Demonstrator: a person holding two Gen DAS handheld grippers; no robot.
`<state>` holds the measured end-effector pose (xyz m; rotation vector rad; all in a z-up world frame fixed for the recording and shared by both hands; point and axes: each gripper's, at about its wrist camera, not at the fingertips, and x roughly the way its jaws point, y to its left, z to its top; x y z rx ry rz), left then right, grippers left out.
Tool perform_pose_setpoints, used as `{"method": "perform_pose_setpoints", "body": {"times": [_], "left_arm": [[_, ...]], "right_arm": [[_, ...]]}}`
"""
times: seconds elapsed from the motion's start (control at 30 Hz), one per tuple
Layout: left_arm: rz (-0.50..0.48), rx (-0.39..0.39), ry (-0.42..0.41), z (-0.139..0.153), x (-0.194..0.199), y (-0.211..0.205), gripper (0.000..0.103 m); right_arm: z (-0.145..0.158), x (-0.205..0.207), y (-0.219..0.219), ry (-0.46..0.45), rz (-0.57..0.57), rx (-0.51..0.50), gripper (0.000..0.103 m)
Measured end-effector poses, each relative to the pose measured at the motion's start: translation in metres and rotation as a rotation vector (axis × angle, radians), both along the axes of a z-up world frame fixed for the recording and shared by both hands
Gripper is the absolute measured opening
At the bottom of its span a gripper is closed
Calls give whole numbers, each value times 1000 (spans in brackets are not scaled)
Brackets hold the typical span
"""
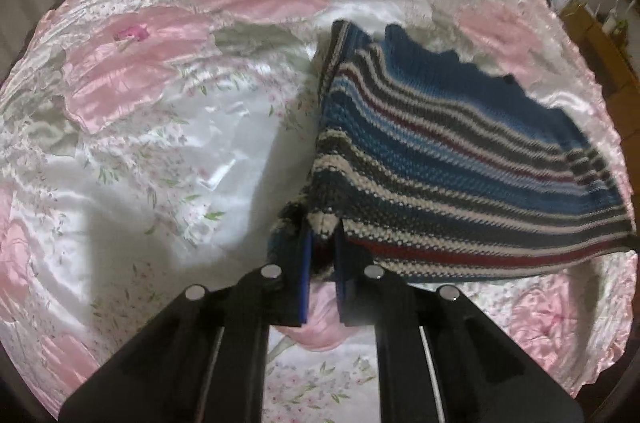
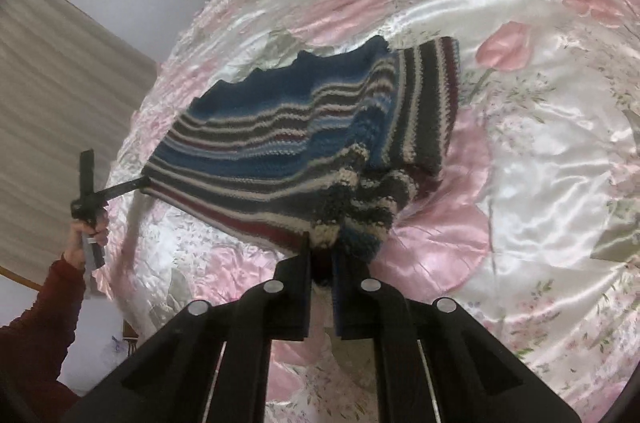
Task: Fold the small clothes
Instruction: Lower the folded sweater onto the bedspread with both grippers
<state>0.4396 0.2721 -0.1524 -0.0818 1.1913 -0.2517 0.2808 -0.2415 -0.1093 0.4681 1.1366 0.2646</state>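
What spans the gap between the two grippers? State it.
The striped knit garment stretches between them, above the satin bedspread: the right gripper pinches one corner, the left gripper the other, seen in the right wrist view.

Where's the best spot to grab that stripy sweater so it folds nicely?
Grip the striped sweater at its two near corners, coming from the near edge, as both grippers do now. The left hand-held gripper and right hand-held gripper each pinch a corner, so the knit hangs stretched between them above the satin bedspread, probably ready to fold over.
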Motion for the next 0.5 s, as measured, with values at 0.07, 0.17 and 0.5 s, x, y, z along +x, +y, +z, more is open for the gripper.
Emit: {"method": "perform_pose_setpoints", "body": {"times": [0.07,0.17,0.5], "left_arm": [[-15,17,-4,-1,-1,-1,8],[-34,74,-1,-14,-3,-4,8],[-59,186,-20,-48,-4,-10,9]], "right_arm": [[-7,-2,-4,19,-7,3,8],[-30,-2,-7,64,-26,-24,8],[-80,-3,-13,133,-68,-58,8]]}}
